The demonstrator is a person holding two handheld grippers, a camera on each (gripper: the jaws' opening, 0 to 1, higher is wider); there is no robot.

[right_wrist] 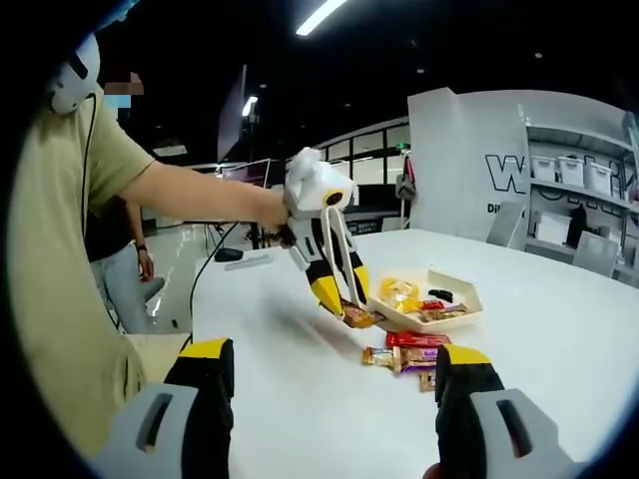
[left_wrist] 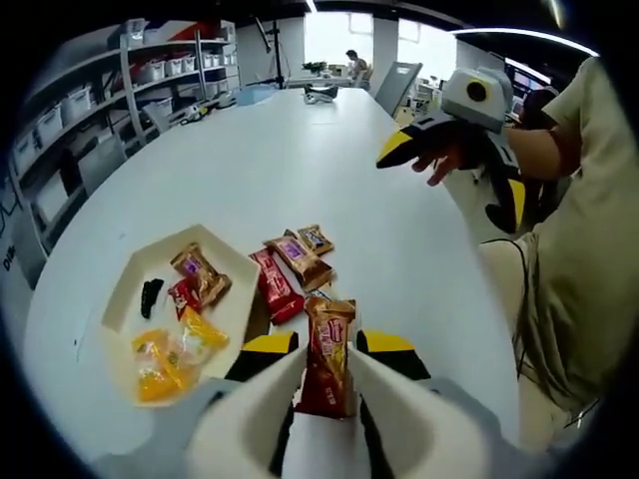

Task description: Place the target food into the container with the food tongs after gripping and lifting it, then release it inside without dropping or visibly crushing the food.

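My left gripper [left_wrist: 328, 342] is shut on an orange-brown snack packet [left_wrist: 327, 359], which stands on end between the jaws. In the right gripper view the left gripper [right_wrist: 344, 297] points down and holds that packet [right_wrist: 357, 317] low over the table, just beside the white container [right_wrist: 451, 311]. The container [left_wrist: 128, 289] holds a brown packet [left_wrist: 203, 274], a red one and yellow packets [left_wrist: 165, 359]. My right gripper [right_wrist: 332, 354] is open and holds nothing; a hand carries the right gripper [left_wrist: 454, 172] high over the table's right side.
Three loose packets lie on the white table [left_wrist: 300, 150] right of the container: a red one [left_wrist: 277, 286], a brown-purple one [left_wrist: 300, 259] and a small one [left_wrist: 316, 238]. The person stands at the table's right edge. Shelves with bins line the far left.
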